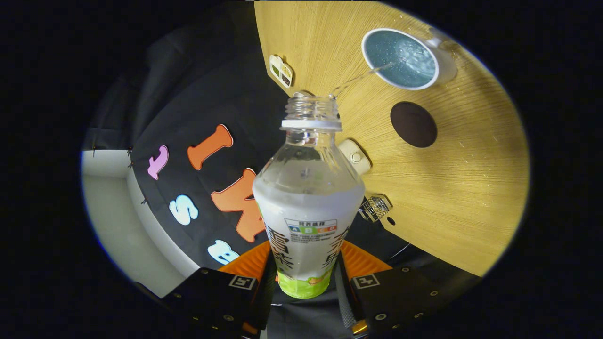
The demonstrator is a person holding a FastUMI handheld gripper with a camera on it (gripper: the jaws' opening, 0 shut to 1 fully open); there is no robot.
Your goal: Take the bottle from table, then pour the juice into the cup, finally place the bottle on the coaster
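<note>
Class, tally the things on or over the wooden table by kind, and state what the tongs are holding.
Bottle, gripped by the tongs, pouring: 1
Cup: 1
Coaster: 1
Small items by the table's edge: 3
Total: 6

**My gripper, clamped and tipped for a pour**

I am holding my gripper [306, 278] rolled hard over, so the table's plane is running steeply across the view. Its two fingers [247, 266] are pressing in from nine and three o'clock on the lower body of the bottle [308, 207], one on each side, with no gap showing at either pad. The bottle's open neck is pointing away toward twelve o'clock, straight ahead of the fingertips.
</note>
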